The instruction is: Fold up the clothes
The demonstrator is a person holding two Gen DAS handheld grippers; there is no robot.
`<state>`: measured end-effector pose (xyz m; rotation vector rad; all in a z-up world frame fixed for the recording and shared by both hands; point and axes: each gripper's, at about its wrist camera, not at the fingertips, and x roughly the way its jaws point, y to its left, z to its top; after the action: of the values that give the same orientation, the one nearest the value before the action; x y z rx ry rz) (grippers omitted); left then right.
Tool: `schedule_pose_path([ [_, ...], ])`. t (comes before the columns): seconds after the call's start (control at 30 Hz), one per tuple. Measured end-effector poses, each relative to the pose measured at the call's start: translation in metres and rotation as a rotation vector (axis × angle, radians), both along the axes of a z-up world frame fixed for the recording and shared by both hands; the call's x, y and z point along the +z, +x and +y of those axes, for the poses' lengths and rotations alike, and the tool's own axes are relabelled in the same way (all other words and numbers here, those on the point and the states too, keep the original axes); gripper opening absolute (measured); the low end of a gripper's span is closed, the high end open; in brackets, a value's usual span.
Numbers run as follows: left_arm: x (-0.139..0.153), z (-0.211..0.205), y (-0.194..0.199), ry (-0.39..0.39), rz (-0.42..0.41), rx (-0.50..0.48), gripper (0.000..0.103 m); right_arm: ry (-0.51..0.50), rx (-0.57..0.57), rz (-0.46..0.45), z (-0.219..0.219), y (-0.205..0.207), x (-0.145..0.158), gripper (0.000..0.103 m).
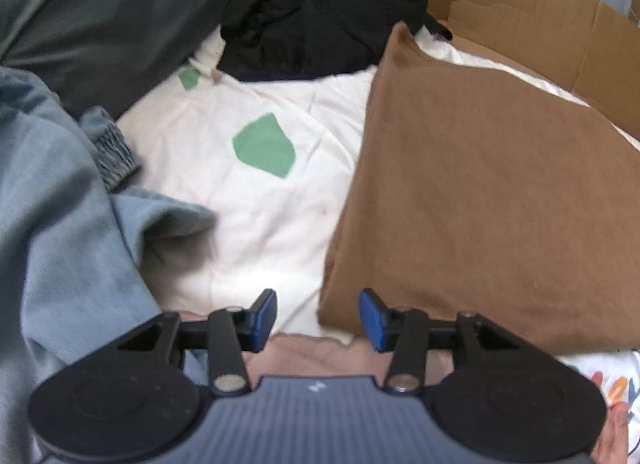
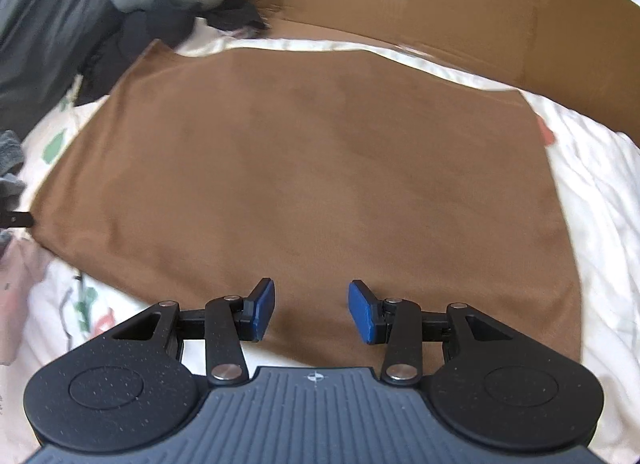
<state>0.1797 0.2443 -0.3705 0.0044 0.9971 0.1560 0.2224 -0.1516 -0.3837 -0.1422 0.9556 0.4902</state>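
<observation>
Cardboard box [image 2: 440,16] behind folded brown garment [image 2: 320,168]

Each tool [image 1: 318,320] [image 2: 311,312]: black linkage arms, silver pivot screws, blue pads [image 1: 266,318], ribbed grey-blue housing.

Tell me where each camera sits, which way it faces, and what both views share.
Left wrist: on the left gripper, angled down at the sheet beside the brown cloth; open jaws, fingertip at bottom right.
Right wrist: on the right gripper, angled down over the cloth's near edge; open jaws.
Shared: brown cloth, sheet, cardboard.
</observation>
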Motion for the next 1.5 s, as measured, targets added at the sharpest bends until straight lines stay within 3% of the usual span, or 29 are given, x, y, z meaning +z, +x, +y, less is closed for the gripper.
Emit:
schedule_pose_path([
  [0.2,0.009,-0.014,0.003,0.001,-0.053,-0.045,0.048,-0.002,0.106,0.018,0.029,-0.005,-0.005,0.048],
  [0.4,0.006,-0.057,0.009,-0.105,-0.057,-0.198,0.048,-0.027,0.1,0.043,0.03,-0.011,-0.016,0.048],
  [0.57,0.005,-0.104,0.011,-0.157,-0.071,-0.372,0.048,-0.018,0.052,0.035,0.018,-0.013,-0.01,0.048],
  [0.77,-0.002,-0.142,0.008,-0.274,-0.046,-0.524,0.048,-0.024,-0.058,0.036,-0.015,-0.005,-0.008,0.047],
  [0.87,-0.01,-0.161,0.007,-0.283,-0.02,-0.588,0.048,-0.033,-0.104,0.036,-0.03,-0.002,-0.009,0.047],
  [1.0,-0.024,-0.171,0.015,-0.256,0.039,-0.603,0.048,-0.043,-0.146,0.032,-0.043,-0.004,-0.012,0.047],
  [1.5,-0.024,-0.141,0.018,-0.158,0.062,-0.493,0.047,-0.046,-0.282,0.047,-0.082,-0.003,-0.015,0.047],
])
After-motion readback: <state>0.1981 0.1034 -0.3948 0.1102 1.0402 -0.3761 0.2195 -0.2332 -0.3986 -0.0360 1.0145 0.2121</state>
